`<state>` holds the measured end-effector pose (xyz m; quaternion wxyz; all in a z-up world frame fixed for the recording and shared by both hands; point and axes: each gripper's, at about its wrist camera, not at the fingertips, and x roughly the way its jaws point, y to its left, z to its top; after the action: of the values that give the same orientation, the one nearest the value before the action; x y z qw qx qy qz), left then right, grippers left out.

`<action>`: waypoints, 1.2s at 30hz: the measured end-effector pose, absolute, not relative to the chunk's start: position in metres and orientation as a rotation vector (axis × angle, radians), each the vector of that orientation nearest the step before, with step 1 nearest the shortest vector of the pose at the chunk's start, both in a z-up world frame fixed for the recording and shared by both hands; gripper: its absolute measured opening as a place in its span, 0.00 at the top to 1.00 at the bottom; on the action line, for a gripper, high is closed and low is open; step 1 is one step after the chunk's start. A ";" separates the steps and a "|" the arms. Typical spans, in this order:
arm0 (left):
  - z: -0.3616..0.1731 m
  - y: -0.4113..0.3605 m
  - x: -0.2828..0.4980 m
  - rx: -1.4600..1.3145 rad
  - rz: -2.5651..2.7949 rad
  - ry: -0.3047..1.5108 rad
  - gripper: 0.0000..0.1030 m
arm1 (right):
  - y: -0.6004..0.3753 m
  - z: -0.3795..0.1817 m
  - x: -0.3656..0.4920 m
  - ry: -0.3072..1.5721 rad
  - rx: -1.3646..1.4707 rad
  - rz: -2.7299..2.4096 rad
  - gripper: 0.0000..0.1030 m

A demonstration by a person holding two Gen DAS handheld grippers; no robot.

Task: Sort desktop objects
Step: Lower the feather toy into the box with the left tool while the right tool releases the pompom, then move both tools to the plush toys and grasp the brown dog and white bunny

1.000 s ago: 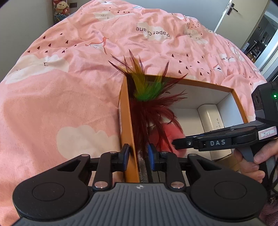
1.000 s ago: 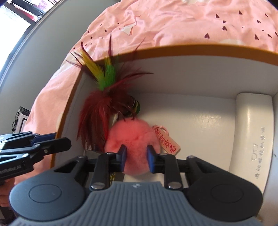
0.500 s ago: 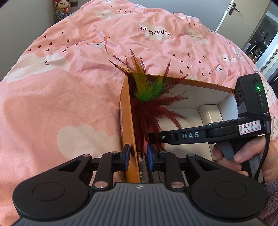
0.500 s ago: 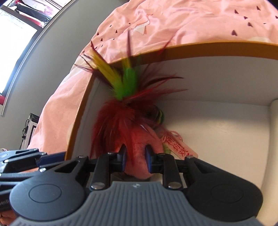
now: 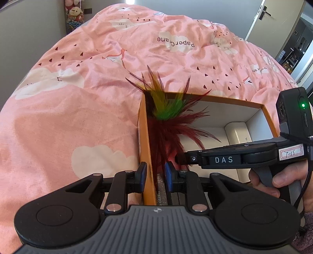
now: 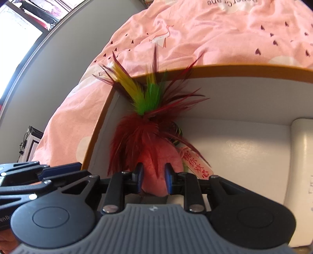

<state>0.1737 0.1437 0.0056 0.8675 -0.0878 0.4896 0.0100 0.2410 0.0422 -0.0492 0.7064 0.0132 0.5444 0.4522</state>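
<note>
An orange box point(image 5: 225, 99) with a white inside lies on the pink quilt. My left gripper point(image 5: 154, 173) straddles its left wall, pads closed on that wall and a dark book spine just inside. A feather toy point(image 5: 166, 117) with red, green and yellow plumes leans in the far left corner. In the right wrist view my right gripper point(image 6: 153, 175) grips a pink pompom point(image 6: 154, 162) under the feathers point(image 6: 144, 97), its jaws opening slightly. A pink tag point(image 6: 195, 164) with red characters hangs beside it. The right gripper's tip point(image 5: 182, 158) reaches into the box.
A white oblong case point(image 5: 236, 131) lies along the box's right wall. The pink quilt point(image 5: 78, 97) covers the bed all around. A hand point(image 5: 273, 179) holds the right gripper's handle. A door point(image 5: 273, 17) stands at the far right.
My right gripper has moved left into the box's near left corner with the pompom, which now sits under the red feathers. The left gripper has stayed on the wall.
</note>
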 end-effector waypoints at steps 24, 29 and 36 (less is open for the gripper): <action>0.047 0.075 0.081 -0.133 0.009 0.881 0.77 | -0.056 0.034 0.120 0.786 -0.085 0.931 0.69; 0.041 0.060 0.064 -0.122 -0.018 0.900 0.77 | -0.083 0.030 0.107 0.793 -0.107 0.904 0.68; 0.029 0.046 0.046 -0.082 -0.042 0.948 0.77 | -0.124 0.016 0.096 0.834 -0.104 0.853 0.68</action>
<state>0.0461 0.0464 0.0289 0.8887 -0.0396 0.4564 -0.0203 0.0961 -0.1242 0.0161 0.8260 -0.0491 0.3926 0.4014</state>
